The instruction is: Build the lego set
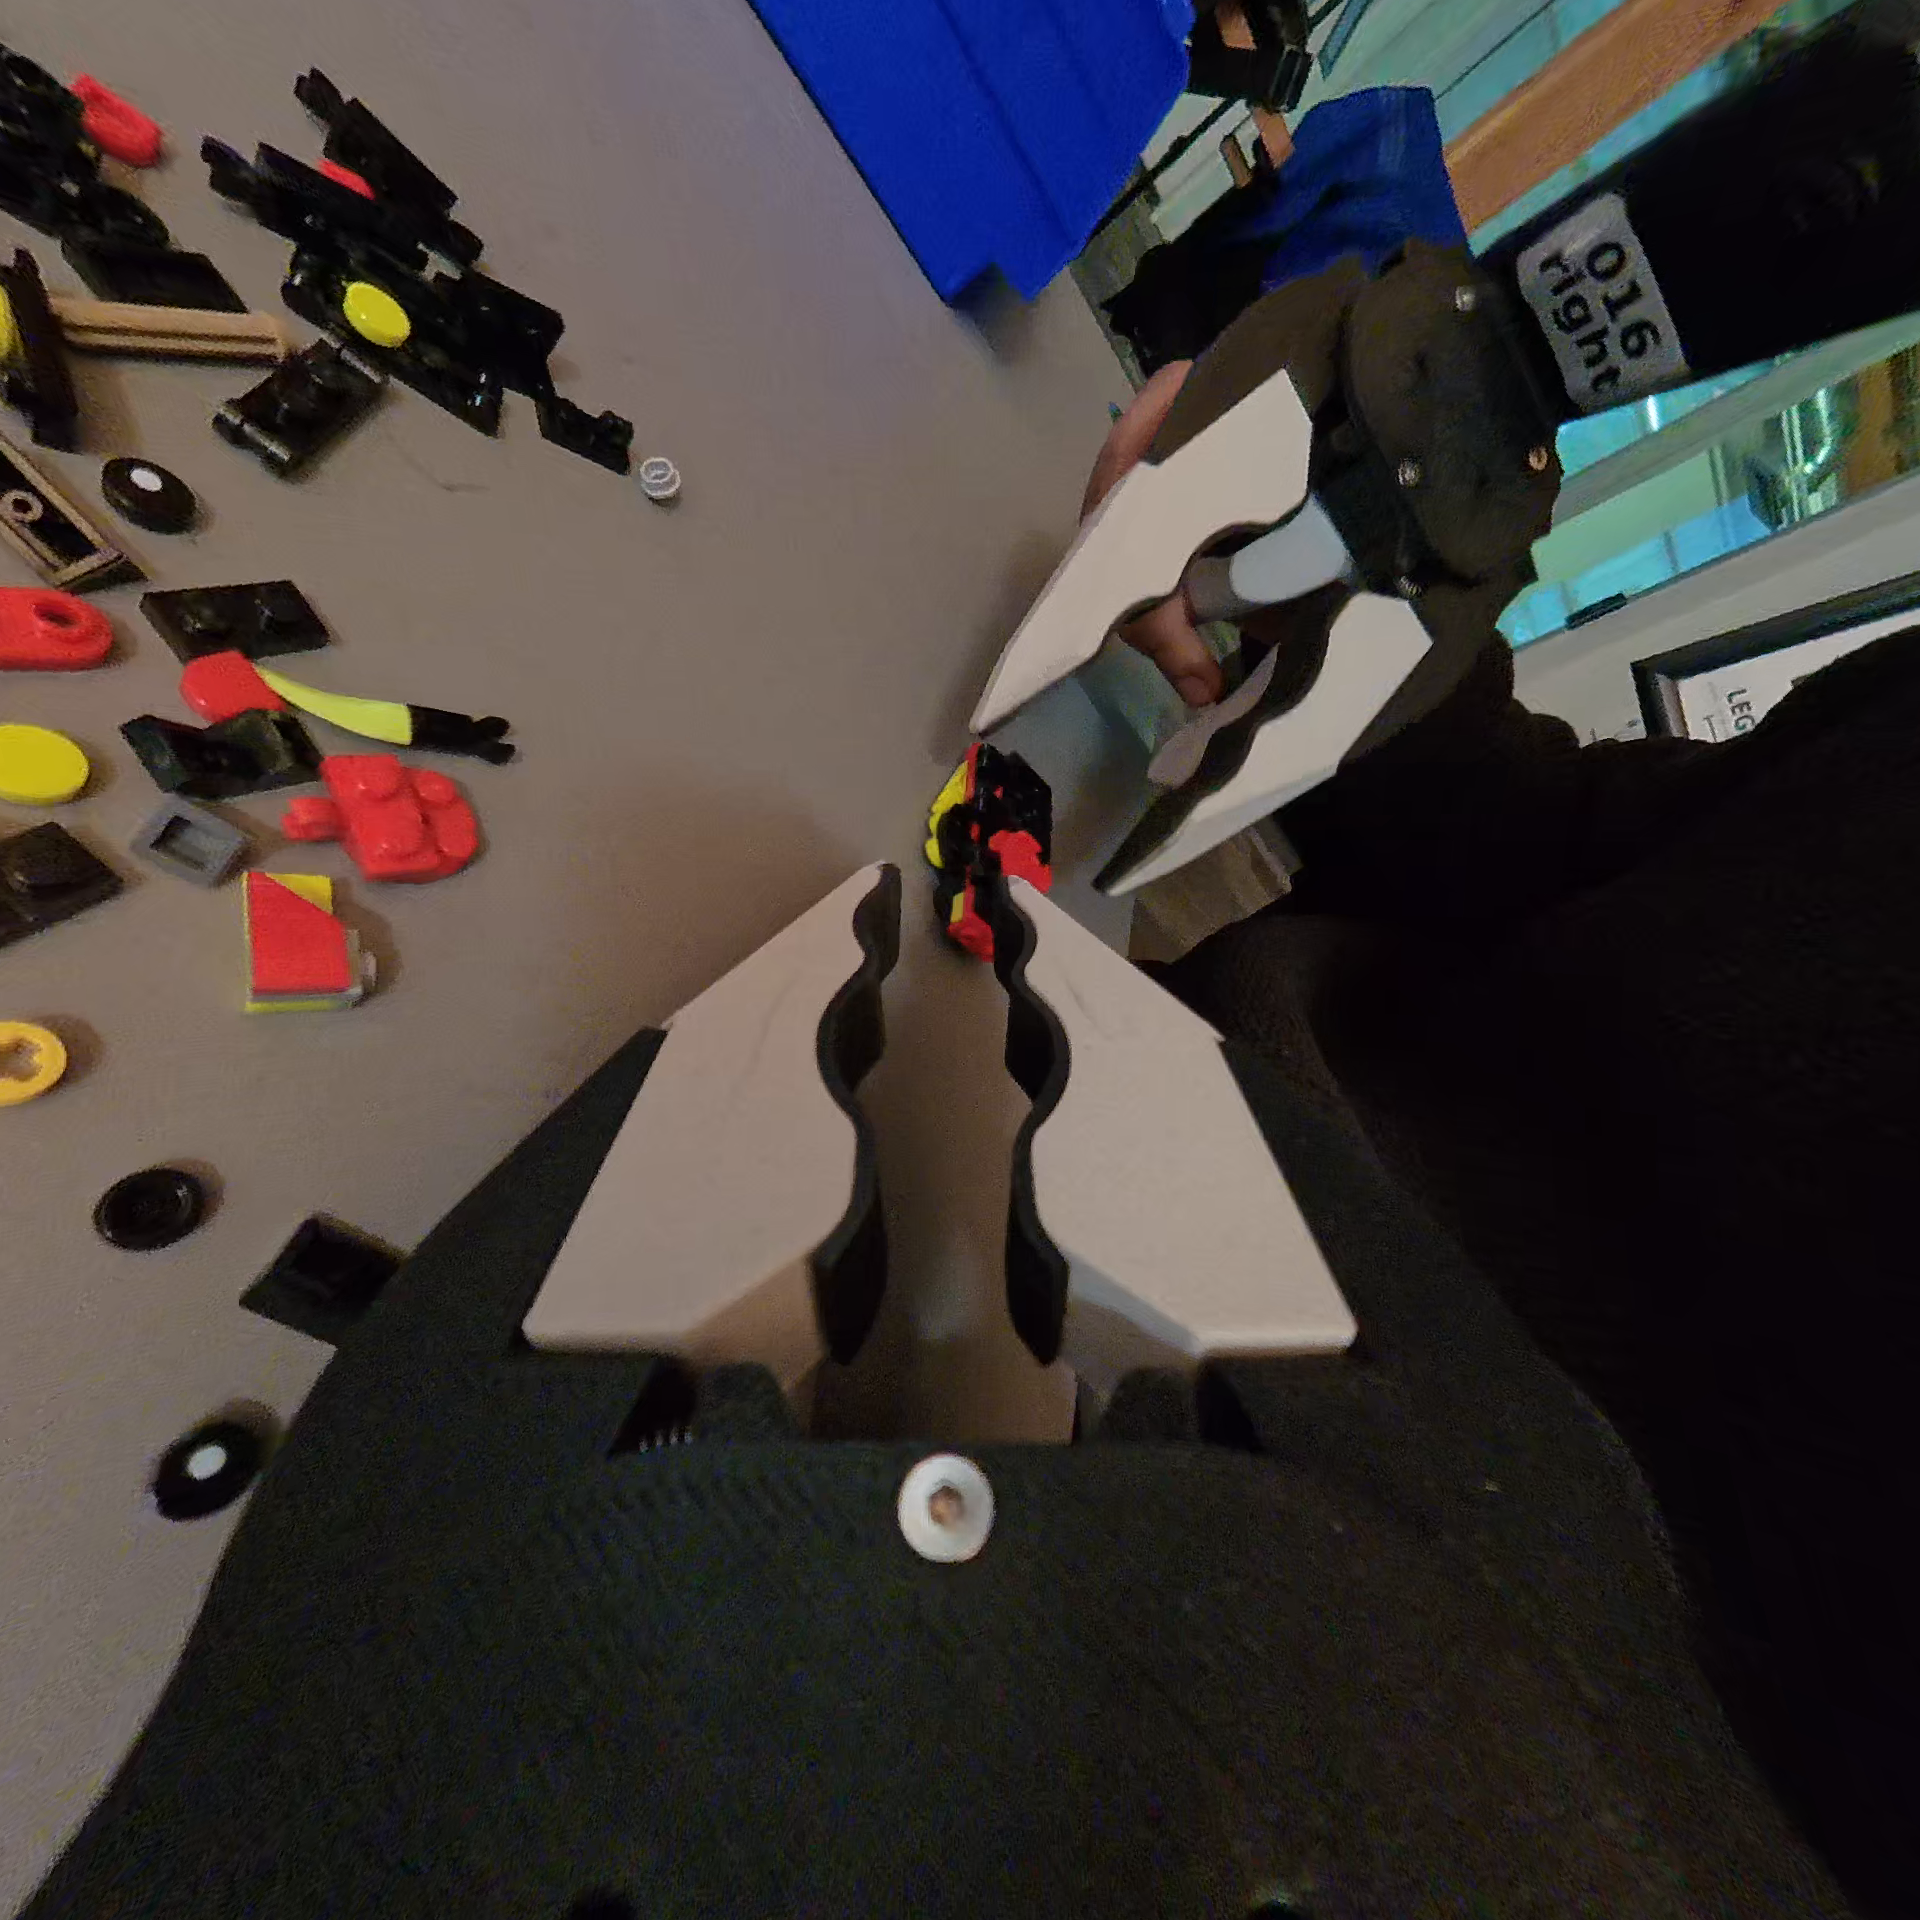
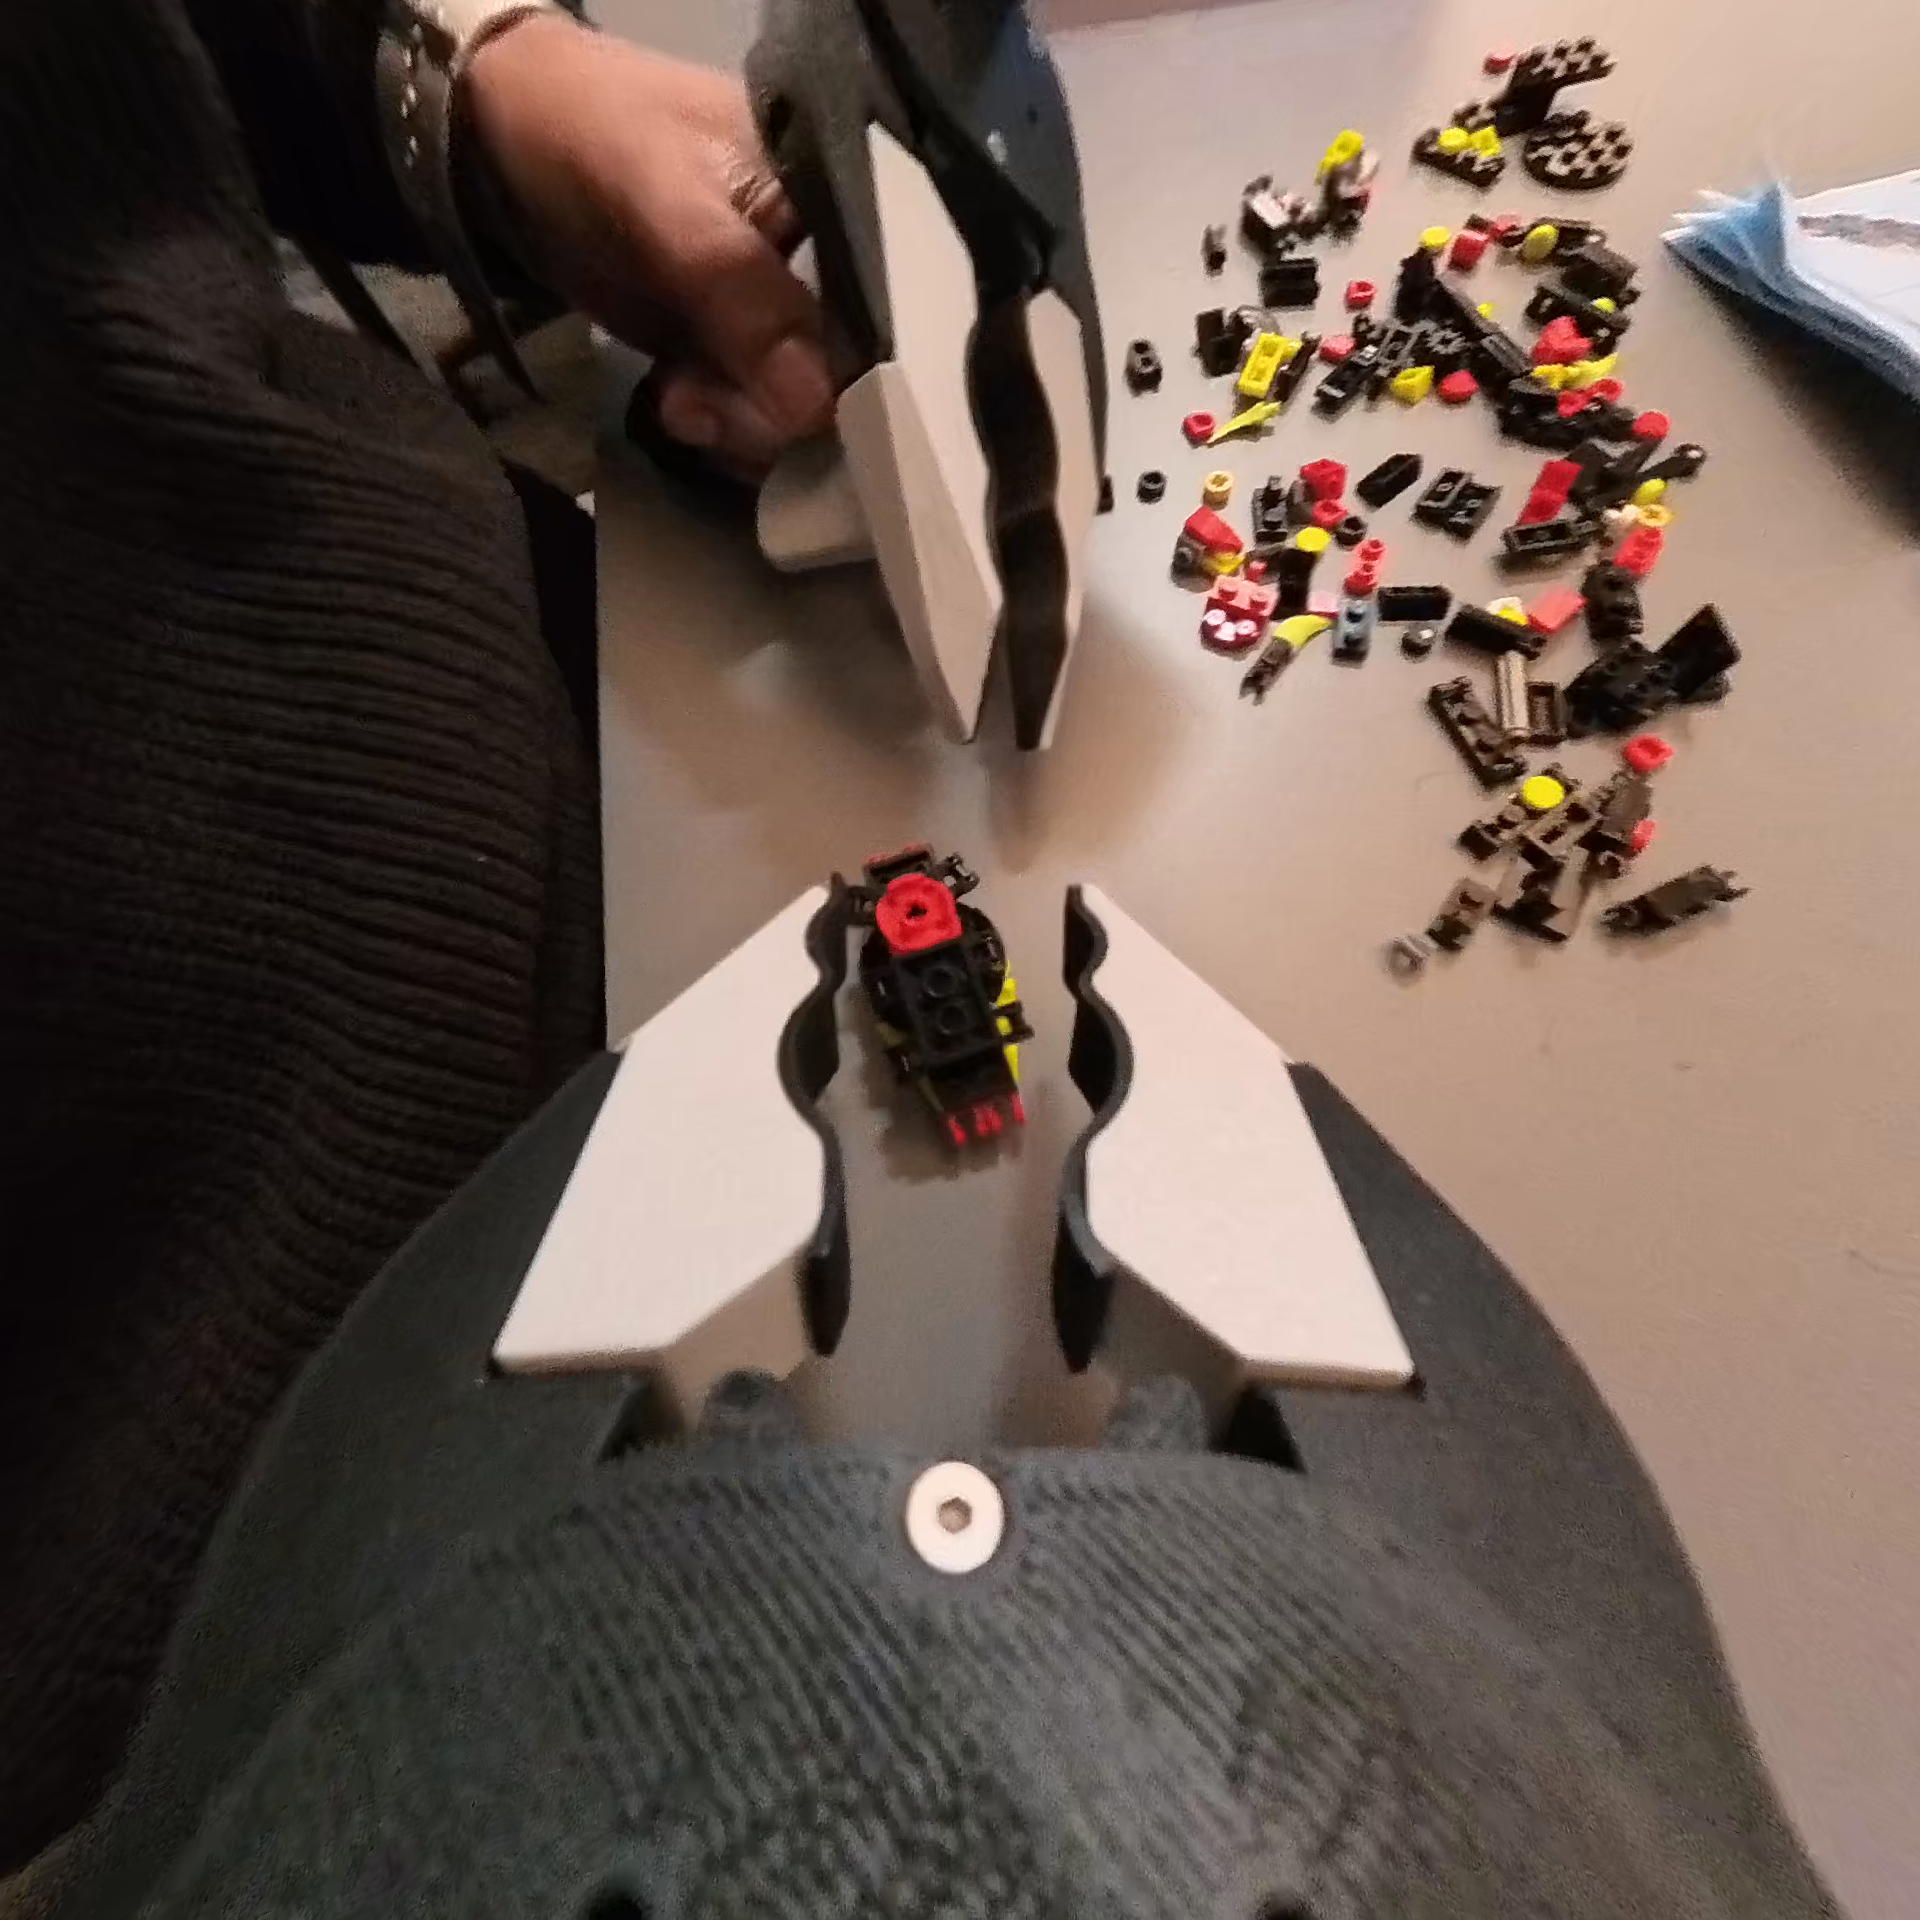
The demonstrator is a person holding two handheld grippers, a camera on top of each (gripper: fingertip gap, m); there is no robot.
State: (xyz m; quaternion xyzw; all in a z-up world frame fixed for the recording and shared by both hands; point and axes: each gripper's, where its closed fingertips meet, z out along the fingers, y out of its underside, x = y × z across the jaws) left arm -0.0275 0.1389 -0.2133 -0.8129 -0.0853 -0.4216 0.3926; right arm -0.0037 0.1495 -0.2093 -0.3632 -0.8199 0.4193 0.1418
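Note:
A small black, red and yellow brick model lies on the grey table, near its edge. My right gripper is open with the model between its fingers. The left pad is close beside the model and the right pad stands clear of it. My left gripper is open by a narrow gap with nothing between its fingers. Its tips sit just short of the model, which lies by the right fingertip. In the right wrist view the left gripper hovers beyond the model.
Several loose black, red and yellow bricks lie scattered on the table and also show in the left wrist view. A blue bin stands at the back. Blue-edged papers lie far right. A person's hand and dark sleeve are at the table's edge. The grippers are tip to tip, or close to it.

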